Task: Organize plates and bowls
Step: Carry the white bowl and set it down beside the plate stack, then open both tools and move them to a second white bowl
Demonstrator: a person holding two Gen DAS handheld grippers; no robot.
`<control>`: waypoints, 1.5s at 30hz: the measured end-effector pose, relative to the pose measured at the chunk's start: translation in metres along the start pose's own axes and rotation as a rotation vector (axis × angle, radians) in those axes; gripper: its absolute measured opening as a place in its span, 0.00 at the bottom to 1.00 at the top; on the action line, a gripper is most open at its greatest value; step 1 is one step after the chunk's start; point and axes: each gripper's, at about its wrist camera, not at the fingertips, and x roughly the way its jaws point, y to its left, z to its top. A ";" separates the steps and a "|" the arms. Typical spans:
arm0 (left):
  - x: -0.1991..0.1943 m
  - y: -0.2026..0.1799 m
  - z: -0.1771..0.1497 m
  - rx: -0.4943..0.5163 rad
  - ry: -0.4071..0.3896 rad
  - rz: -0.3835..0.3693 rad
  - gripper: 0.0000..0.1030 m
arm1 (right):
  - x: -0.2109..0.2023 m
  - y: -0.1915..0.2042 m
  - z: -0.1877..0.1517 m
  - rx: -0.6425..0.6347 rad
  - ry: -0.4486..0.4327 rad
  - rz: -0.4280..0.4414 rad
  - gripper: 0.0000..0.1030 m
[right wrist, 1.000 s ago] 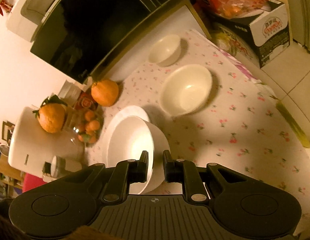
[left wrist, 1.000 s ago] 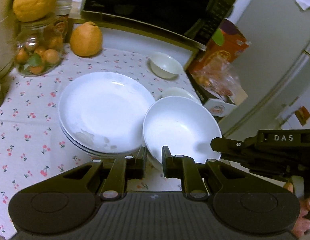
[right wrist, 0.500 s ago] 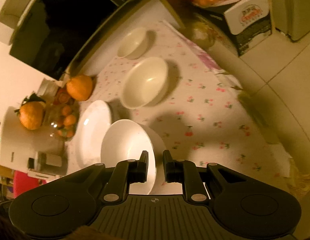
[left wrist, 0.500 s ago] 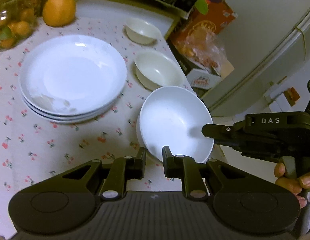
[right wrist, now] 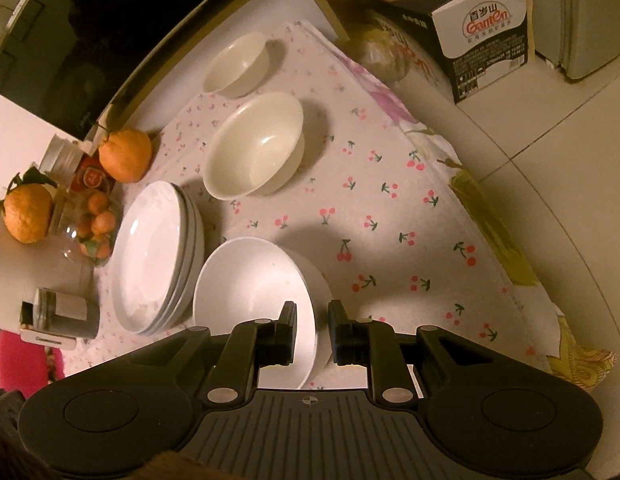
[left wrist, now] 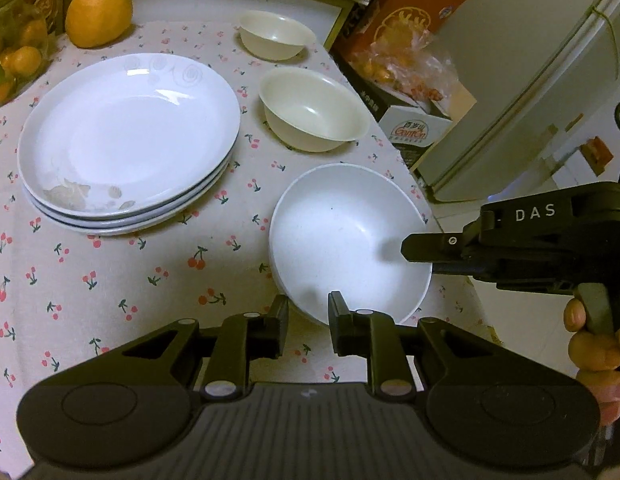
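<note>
– What do the containers hold, starting from the left?

– The glass jar [left wrist: 14, 64] at the far left is filled with small oranges. Next comes the stack of plates [left wrist: 126, 136], three deep, and nothing lies on the top one. Then there are the small cream bowl [left wrist: 276, 34] at the back and the larger cream bowl [left wrist: 314, 108] in front of it, both empty. The white bowl [left wrist: 350, 236], also empty, stands on the cherry tablecloth [left wrist: 110, 280] near its right corner. It is well clear of the plates and seems to nest in a second bowl.

– And the tongs?

– The left gripper [left wrist: 309, 316] has the bowl's near rim between its jaws, and they are opening. I cannot tell whether the pads still press on it. The right gripper [right wrist: 312, 322] is closed on the right rim, with one finger inside the bowl and one outside. A hand [left wrist: 594, 344] holds its handle.

– What's beyond the table?

– A cardboard box [left wrist: 414, 132] on the floor holds a plastic bag of oranges.

– Is there any writing?

– "Ganten" is printed in red on that box, with Chinese characters above it. "DAS" is in white on the right gripper's body. The jar's red label is too small to read.
</note>
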 end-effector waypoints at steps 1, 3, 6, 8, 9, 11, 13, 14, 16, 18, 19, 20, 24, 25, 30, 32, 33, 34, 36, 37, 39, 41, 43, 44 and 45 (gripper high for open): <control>-0.001 0.000 0.000 0.004 -0.002 -0.001 0.18 | 0.001 0.000 0.000 0.002 0.001 0.001 0.18; 0.000 -0.002 0.001 0.007 -0.003 -0.002 0.19 | 0.001 -0.001 0.001 0.011 0.003 0.004 0.18; 0.001 -0.002 0.001 0.013 -0.005 0.000 0.24 | 0.002 -0.003 0.002 0.024 0.008 0.023 0.18; 0.001 -0.003 0.002 0.021 -0.012 0.001 0.26 | 0.003 -0.004 0.003 0.030 0.016 0.035 0.19; 0.001 -0.004 0.002 0.024 -0.016 0.000 0.26 | 0.003 -0.004 0.003 0.030 0.019 0.038 0.19; -0.001 -0.005 0.003 0.036 -0.025 -0.002 0.30 | 0.003 -0.005 0.003 0.032 0.023 0.040 0.24; -0.004 -0.007 0.003 0.052 -0.032 0.003 0.39 | 0.002 -0.005 0.003 0.039 0.024 0.049 0.27; -0.005 -0.008 0.004 0.059 -0.034 0.005 0.41 | 0.002 -0.005 0.003 0.043 0.025 0.054 0.29; -0.007 -0.009 0.005 0.074 -0.040 0.007 0.48 | 0.000 -0.006 0.005 0.057 0.021 0.068 0.38; -0.009 -0.010 0.006 0.089 -0.049 0.007 0.54 | -0.002 -0.006 0.007 0.063 0.010 0.076 0.52; -0.010 -0.011 0.007 0.095 -0.055 0.007 0.60 | -0.004 -0.006 0.008 0.063 0.004 0.078 0.54; -0.012 -0.011 0.008 0.099 -0.063 0.007 0.63 | -0.005 -0.006 0.008 0.064 -0.003 0.080 0.57; -0.018 -0.011 0.012 0.109 -0.088 0.004 0.80 | -0.006 -0.008 0.011 0.089 -0.018 0.105 0.69; -0.020 -0.011 0.014 0.117 -0.088 -0.002 0.85 | -0.006 -0.009 0.013 0.096 -0.018 0.111 0.70; -0.025 -0.013 0.026 0.198 -0.109 0.020 0.97 | -0.010 -0.011 0.020 0.149 -0.054 0.152 0.79; -0.024 -0.011 0.035 0.199 -0.115 0.048 0.99 | -0.011 -0.012 0.024 0.167 -0.073 0.165 0.83; -0.024 -0.010 0.038 0.192 -0.116 0.057 0.99 | -0.011 -0.012 0.026 0.177 -0.080 0.174 0.85; -0.023 -0.009 0.044 0.181 -0.115 0.064 0.99 | -0.011 -0.012 0.027 0.186 -0.086 0.183 0.86; -0.021 -0.007 0.055 0.170 -0.111 0.068 0.99 | -0.009 -0.012 0.030 0.199 -0.090 0.201 0.89; -0.019 -0.007 0.060 0.173 -0.110 0.072 0.99 | -0.007 -0.012 0.032 0.206 -0.088 0.207 0.89; -0.017 -0.007 0.069 0.189 -0.117 0.087 0.99 | -0.002 -0.013 0.036 0.227 -0.085 0.214 0.90; -0.014 -0.007 0.078 0.199 -0.130 0.108 0.99 | 0.002 -0.015 0.040 0.258 -0.090 0.220 0.90; -0.009 -0.005 0.088 0.198 -0.135 0.115 0.99 | 0.005 -0.018 0.042 0.311 -0.104 0.226 0.90; -0.005 -0.004 0.094 0.196 -0.130 0.112 0.99 | 0.007 -0.020 0.043 0.341 -0.108 0.235 0.90; -0.001 -0.003 0.100 0.194 -0.123 0.106 0.99 | 0.009 -0.022 0.045 0.376 -0.107 0.252 0.90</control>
